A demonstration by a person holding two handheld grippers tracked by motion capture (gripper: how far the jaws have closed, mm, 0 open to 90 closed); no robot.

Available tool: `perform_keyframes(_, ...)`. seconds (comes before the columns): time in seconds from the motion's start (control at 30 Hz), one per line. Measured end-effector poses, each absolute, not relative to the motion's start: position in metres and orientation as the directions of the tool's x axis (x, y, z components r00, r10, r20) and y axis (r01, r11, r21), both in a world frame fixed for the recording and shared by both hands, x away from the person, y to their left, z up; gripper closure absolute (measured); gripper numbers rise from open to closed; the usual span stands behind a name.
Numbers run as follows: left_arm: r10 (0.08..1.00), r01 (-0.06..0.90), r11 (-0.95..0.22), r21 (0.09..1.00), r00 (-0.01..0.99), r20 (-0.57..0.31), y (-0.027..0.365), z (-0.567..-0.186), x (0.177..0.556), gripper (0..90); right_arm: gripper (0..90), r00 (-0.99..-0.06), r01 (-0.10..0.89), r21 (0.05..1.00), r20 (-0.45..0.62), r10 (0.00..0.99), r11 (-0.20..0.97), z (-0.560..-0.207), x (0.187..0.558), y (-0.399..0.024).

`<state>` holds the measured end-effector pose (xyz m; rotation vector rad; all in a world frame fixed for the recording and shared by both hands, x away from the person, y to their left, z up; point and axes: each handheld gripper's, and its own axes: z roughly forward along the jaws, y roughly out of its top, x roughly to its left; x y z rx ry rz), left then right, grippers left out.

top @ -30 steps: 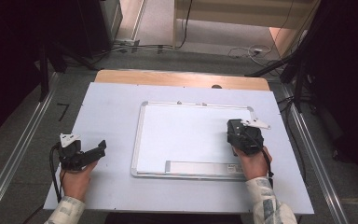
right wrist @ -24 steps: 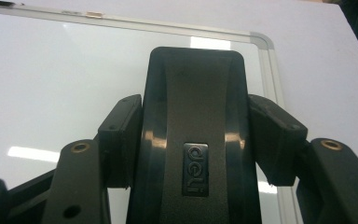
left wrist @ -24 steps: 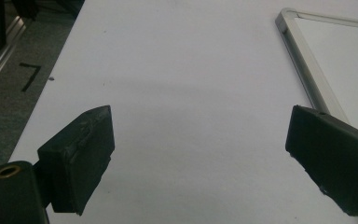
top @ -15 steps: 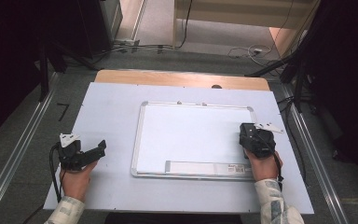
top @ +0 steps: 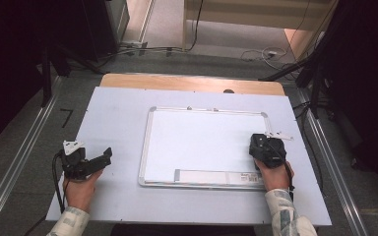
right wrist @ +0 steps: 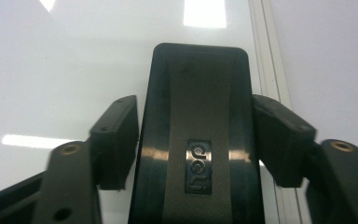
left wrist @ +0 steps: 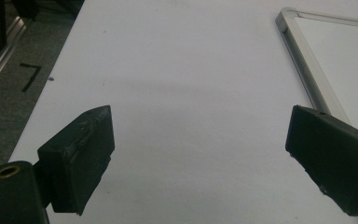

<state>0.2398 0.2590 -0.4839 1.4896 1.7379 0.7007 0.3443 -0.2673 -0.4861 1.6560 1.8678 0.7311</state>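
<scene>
Whiteboard (right wrist: pixel 74 70) underneath; black eraser (right wrist: pixel 198 140) sits between right tongs (right wrist: pixel 196 140), just opened.

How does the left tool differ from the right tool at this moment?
The left tool stands wide open with nothing between its jaws; the right tool, whose jaws have just been opening, closely flanks an eraser. The left tool is over bare table; the right tool is over the whiteboard. Both are black and hand-held.
</scene>
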Motion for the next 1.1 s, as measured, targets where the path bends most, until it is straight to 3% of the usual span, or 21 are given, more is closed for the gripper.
perform_keyframes(0.1, 0.982, 0.580, 0.183, 0.794, -0.063, -0.180, 0.259, -0.484, 0.240, 8.3, 24.2, -0.119, 0.683, 0.721, -0.049, 0.992, 0.118, -0.485, 0.342, -0.267)
perform_keyframes(0.43, 0.981, 0.580, 0.184, 0.793, -0.063, -0.181, 0.260, -0.483, 0.239, 8.3, 24.5, -0.138, 0.630, 0.765, -0.055, 0.989, 0.131, -0.469, 0.328, -0.274)
perform_keyframes(1.1, 0.983, 0.584, 0.179, 0.792, -0.070, -0.171, 0.259, -0.484, 0.240, 8.3, 23.2, -0.035, 0.601, 0.798, -0.040, 0.999, 0.053, -0.457, 0.300, -0.354)
